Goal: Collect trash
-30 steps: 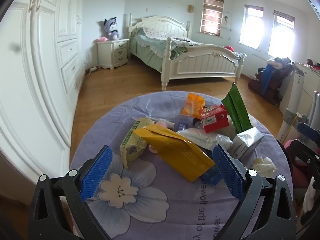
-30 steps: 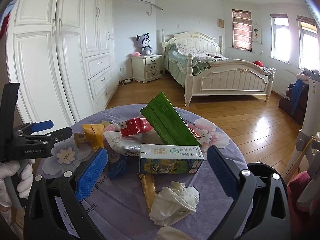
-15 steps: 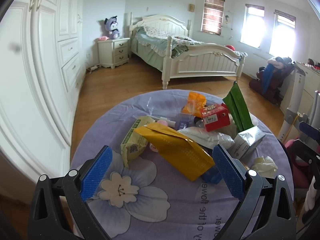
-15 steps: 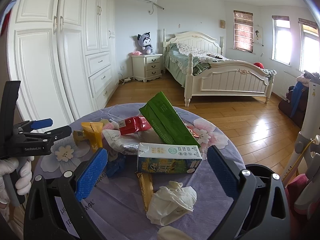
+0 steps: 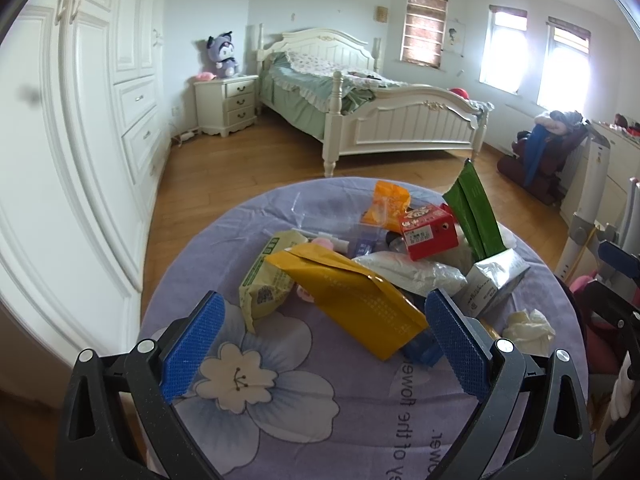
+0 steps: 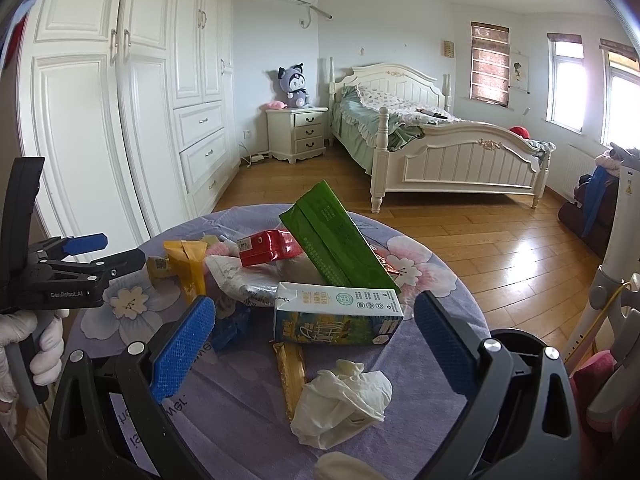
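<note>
Several pieces of trash piled on the round table (image 5: 280,412), both my grippers spread wide and holding nothing.

The yellow pouch (image 5: 352,300) lies at the near side of the heap, between the blue pads of my left gripper (image 5: 324,338), whose fingers touch nothing. Behind it sit a red carton (image 5: 428,232), a green packet (image 5: 476,216) leaning upright, and an orange wrapper (image 5: 390,204). My right gripper (image 6: 314,342) hangs over the table's other side, fingers equally far apart and empty, with the milk carton (image 6: 336,314) lying flat between them and a crumpled white tissue (image 6: 344,400) just in front. A flowered purple cloth (image 6: 240,408) covers the table.
</note>
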The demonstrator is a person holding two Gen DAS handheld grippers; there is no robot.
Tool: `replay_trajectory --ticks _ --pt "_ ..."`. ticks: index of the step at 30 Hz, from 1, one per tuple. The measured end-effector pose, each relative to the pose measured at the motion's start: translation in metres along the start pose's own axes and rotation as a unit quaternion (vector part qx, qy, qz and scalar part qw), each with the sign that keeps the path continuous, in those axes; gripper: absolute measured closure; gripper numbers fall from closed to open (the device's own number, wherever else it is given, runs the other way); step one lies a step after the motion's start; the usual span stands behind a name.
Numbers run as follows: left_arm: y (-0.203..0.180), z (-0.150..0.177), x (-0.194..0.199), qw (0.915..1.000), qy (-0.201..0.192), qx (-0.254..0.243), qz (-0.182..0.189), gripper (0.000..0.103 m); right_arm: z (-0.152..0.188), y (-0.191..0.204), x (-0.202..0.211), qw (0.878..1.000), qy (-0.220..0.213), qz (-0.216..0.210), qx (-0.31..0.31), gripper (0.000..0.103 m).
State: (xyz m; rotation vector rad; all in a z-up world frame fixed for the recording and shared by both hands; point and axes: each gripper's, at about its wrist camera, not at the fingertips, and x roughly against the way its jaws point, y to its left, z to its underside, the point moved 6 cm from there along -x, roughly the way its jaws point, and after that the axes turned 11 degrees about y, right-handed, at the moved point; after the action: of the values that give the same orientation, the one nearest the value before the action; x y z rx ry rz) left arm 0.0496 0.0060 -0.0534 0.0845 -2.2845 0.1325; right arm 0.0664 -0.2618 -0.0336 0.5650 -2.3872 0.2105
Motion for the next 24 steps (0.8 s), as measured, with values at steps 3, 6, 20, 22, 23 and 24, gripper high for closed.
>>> replay_trajectory --ticks 3,6,20,22,23,24 --pt "0.000 0.000 0.000 1.0000 0.000 0.000 0.000 0.004 0.000 0.000 0.000 1.000 0.000 0.000 0.001 0.005" --pt "-0.001 0.001 0.000 1.0000 0.001 0.000 0.000 0.004 0.000 -0.001 0.000 1.000 0.000 0.002 0.002 0.005" --pt "-0.002 0.003 -0.003 1.0000 0.005 0.000 -0.001 0.004 0.002 -0.001 -0.001 1.000 0.002 0.009 0.017 0.005" --pt "0.002 0.005 -0.006 0.9997 0.014 0.011 0.015 0.004 0.004 -0.001 -0.004 1.000 0.008 0.008 0.017 0.005" --pt "0.006 0.007 -0.010 0.9984 0.027 0.028 0.041 0.004 0.004 -0.002 -0.007 1.000 0.014 0.005 0.017 0.005" --pt "0.014 0.010 -0.018 0.9942 0.047 0.055 0.080 0.004 0.002 -0.004 -0.009 1.000 0.019 0.002 0.018 0.005"
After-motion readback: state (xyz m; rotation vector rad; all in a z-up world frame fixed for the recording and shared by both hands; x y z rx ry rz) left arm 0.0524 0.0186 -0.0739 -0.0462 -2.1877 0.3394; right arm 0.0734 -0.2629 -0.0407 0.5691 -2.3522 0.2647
